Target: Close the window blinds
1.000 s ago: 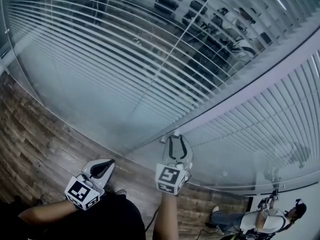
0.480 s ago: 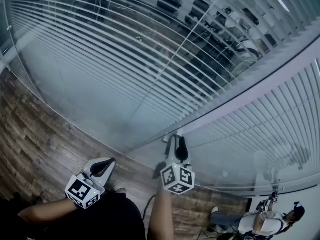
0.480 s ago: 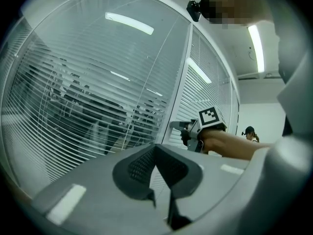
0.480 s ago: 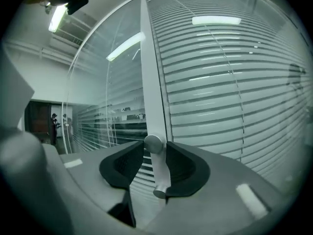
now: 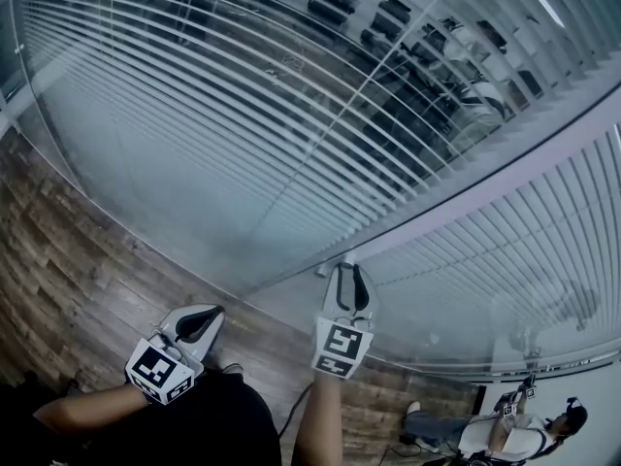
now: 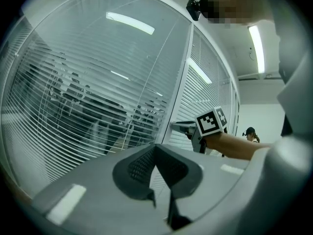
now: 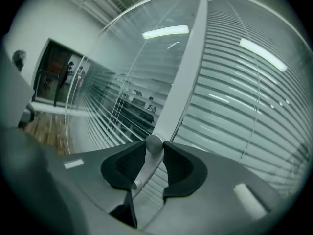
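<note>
White slatted blinds (image 5: 243,95) hang behind a glass wall; the left pane's slats stand open and the office shows through. The right pane's blinds (image 5: 505,250) look closed and white. A pale upright frame post (image 7: 183,77) divides the two panes. A small round metal knob (image 7: 154,143) sits on it. My right gripper (image 7: 154,148) has just been closing its jaws, and both pads now press on this knob. In the head view the right gripper (image 5: 347,278) points at the post's foot. My left gripper (image 6: 156,148) is shut and empty, held back at the lower left (image 5: 199,320).
Dark wooden floor (image 5: 68,260) runs along the foot of the glass. A person (image 5: 514,425) stands at the lower right and also shows far off in the left gripper view (image 6: 250,133). Desks and chairs (image 5: 388,27) lie behind the left pane.
My right gripper has rolled about its own axis, its marker cube turning, and its jaws have narrowed onto the knob. The left gripper has stayed still.
</note>
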### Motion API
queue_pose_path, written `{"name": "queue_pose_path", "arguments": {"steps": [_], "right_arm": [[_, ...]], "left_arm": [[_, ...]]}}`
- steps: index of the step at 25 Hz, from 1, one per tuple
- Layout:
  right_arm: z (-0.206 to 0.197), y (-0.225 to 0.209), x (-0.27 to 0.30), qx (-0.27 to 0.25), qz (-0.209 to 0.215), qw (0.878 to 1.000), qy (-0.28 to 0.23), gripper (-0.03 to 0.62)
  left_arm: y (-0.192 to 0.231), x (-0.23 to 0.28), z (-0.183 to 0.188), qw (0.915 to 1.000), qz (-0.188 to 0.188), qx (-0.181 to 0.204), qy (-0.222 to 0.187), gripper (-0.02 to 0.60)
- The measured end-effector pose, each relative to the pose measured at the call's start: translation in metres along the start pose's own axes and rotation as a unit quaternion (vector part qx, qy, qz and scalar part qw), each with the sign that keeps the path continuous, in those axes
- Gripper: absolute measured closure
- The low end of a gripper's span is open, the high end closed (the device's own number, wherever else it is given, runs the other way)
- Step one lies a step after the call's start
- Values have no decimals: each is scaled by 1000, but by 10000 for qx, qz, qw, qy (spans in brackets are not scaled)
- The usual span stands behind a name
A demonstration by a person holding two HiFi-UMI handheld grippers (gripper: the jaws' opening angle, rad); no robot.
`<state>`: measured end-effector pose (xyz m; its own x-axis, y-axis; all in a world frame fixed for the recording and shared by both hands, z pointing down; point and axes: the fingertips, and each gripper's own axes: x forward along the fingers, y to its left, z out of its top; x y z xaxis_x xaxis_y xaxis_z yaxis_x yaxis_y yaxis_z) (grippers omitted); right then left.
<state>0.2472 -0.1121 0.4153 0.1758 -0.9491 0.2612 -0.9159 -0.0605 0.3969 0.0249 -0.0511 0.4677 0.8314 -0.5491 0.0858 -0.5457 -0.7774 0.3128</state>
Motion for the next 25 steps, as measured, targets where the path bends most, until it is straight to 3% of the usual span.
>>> {"name": "queue_pose_path", "arguments": {"steps": [3,6,8,10,12,14,15,17,20,22,25], "right_arm": [[-1,4,-1,-1150,-39,9932,164,476],[-2,7,-1,-2237,-94,9741,326,479],[-1,9,0,-2692,-143,9621,404,477],[0,9,0,-2677,-173,9626,374,474],[1,9,-1,-1880,-78,9819,199,470],[2,7,-5,-396,189,9990,-26,465],[4,6,-7,411,329,9985,-144,451],[8,5,-9,1685,490,9838,-368,431],[8,1,-9,2786,478,9572,-624,433],[6,1,-9,3127,428,9462,-715,437],[4,-1,-5,3157,282,9459,-694,458]], "left_arm": [[0,-1,-2,10000,-27,16,8,580],[-1,-1,-3,10000,-65,38,25,580],[-3,0,-3,9999,-87,63,45,580],[-4,0,-3,9999,-88,69,62,580],[-4,0,-4,9999,-65,63,77,580],[-4,-1,-4,9999,-61,56,68,580],[-3,-2,-3,9999,-62,52,67,580],[-1,-3,-3,10000,-42,39,78,580],[0,-5,-5,10000,-11,23,80,580],[0,-7,-6,10000,12,5,47,580],[2,-7,-5,10000,56,3,52,580]]}}
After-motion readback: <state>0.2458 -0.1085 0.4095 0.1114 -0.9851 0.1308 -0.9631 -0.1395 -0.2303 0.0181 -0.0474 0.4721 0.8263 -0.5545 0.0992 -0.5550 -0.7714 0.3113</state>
